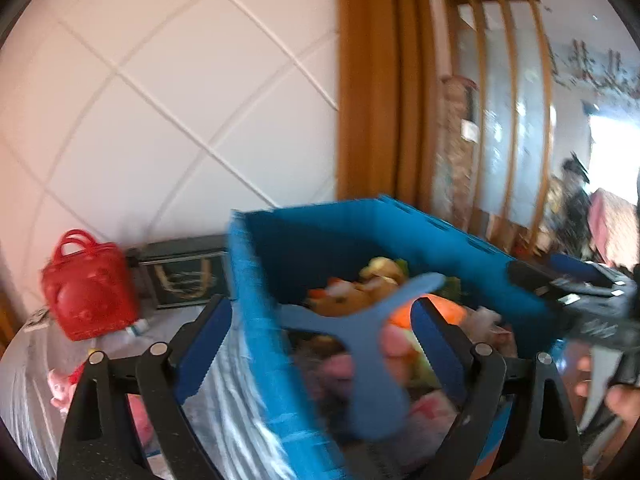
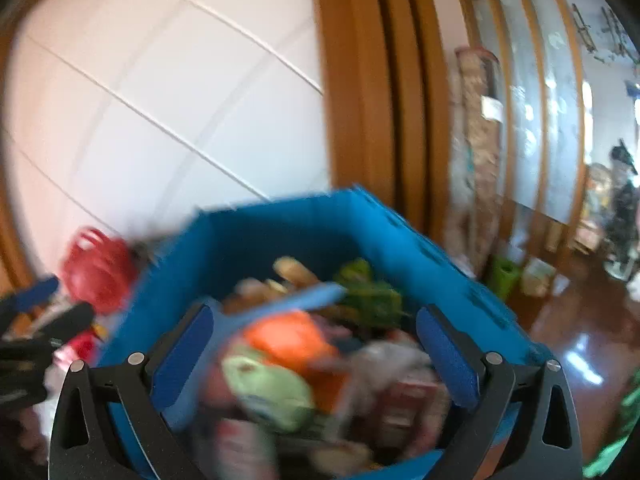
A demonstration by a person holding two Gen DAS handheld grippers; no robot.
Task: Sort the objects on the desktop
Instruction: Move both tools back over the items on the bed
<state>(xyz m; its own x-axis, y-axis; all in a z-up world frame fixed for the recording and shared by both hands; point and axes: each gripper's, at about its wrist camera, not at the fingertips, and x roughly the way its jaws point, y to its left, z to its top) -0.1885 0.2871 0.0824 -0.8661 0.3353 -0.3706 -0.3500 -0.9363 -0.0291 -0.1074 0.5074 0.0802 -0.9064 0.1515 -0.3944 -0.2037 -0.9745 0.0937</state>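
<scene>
Currently, both views are motion-blurred. At far left, a red handbag-shaped basket [image 1: 89, 285] sits on the grey tabletop [image 1: 36, 368], with a dark framed box [image 1: 184, 276] just to its right against the white tiled wall [image 1: 160, 100]. Right of these stands the blue bin [image 1: 256, 300], filled with mixed toys: orange, green, pink and yellow pieces. A blue-grey Y-shaped plastic piece [image 1: 360, 344] lies above the pile, between the fingers of the left gripper [image 1: 320, 340]; contact cannot be determined, and its jaws stand wide apart. The right gripper [image 2: 316, 360] is positioned over the bin, jaws also wide apart, clamping nothing. A wooden door frame [image 1: 372, 80] rises behind the bin.
</scene>
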